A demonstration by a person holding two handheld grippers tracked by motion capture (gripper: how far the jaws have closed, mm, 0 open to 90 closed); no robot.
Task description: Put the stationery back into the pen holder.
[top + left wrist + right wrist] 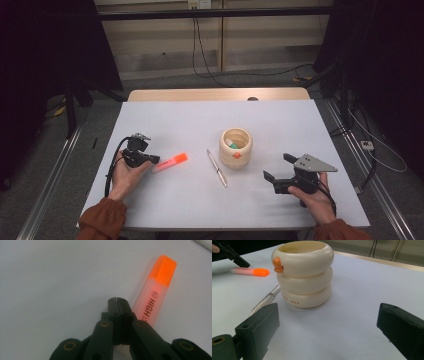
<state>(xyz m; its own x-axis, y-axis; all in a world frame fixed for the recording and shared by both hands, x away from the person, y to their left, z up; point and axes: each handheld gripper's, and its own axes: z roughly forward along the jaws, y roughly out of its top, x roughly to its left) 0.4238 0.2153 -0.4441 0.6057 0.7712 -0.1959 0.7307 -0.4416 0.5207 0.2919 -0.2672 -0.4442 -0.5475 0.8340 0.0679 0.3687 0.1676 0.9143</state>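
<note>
An orange highlighter (170,162) (155,292) (250,271) lies flat on the white table (200,120). My left gripper (154,160) (117,300) hovers at its uncapped end, jaws pressed together with nothing between them; the highlighter lies just beside its tips. A clear pen (217,168) (265,300) lies between the highlighter and a cream ringed pen holder (235,148) (304,273) with an orange beak. My right gripper (276,166) (328,332) stands open, pointing at the holder from a short distance.
The holder has a green and an orange item inside, seen in the high view. Cables hang behind the table's far edge. Black stands flank the table on both sides.
</note>
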